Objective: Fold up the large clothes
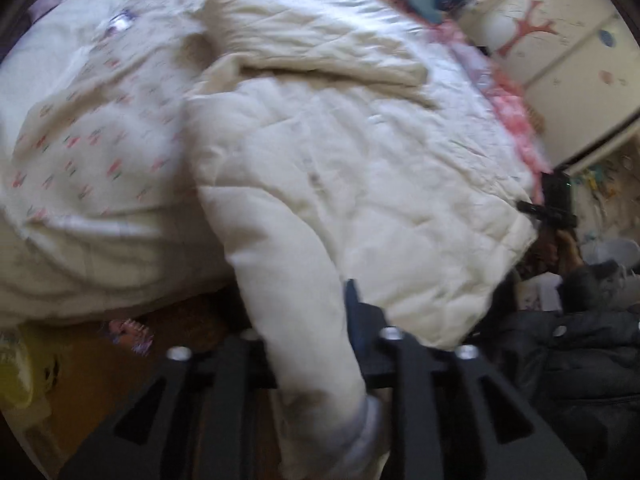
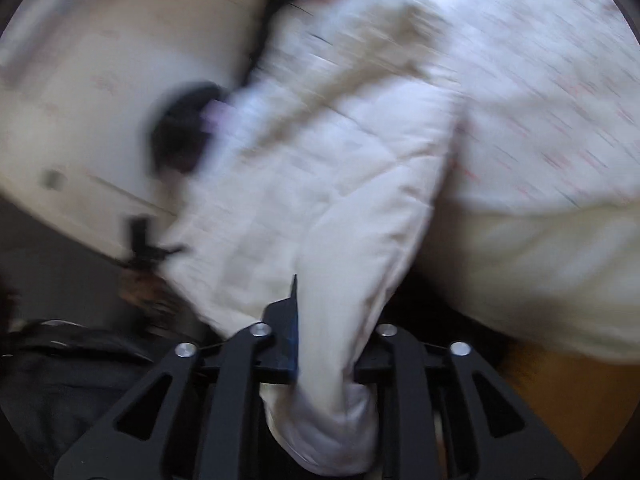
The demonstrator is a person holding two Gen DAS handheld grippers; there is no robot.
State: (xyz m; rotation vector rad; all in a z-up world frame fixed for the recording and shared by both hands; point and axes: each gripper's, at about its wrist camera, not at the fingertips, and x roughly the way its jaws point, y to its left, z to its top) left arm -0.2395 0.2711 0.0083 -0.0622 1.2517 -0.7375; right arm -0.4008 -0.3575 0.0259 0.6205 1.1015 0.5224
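While the cream quilted jacket (image 1: 352, 168) lies spread across the bed (image 1: 80, 152), we clamp one sleeve (image 1: 316, 360) in our left tool (image 1: 320, 344) and the other sleeve (image 2: 340, 360) in our right tool (image 2: 326, 344).

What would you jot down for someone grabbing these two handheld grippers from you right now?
Left gripper: shut on one sleeve of the cream quilted jacket.
Right gripper: shut on the other sleeve.
The jacket lies spread on the patterned bedding, its sleeves hanging off the edge.
Done: both sleeves gripped.
Left: fold the sleeves across the body, then fold the body.
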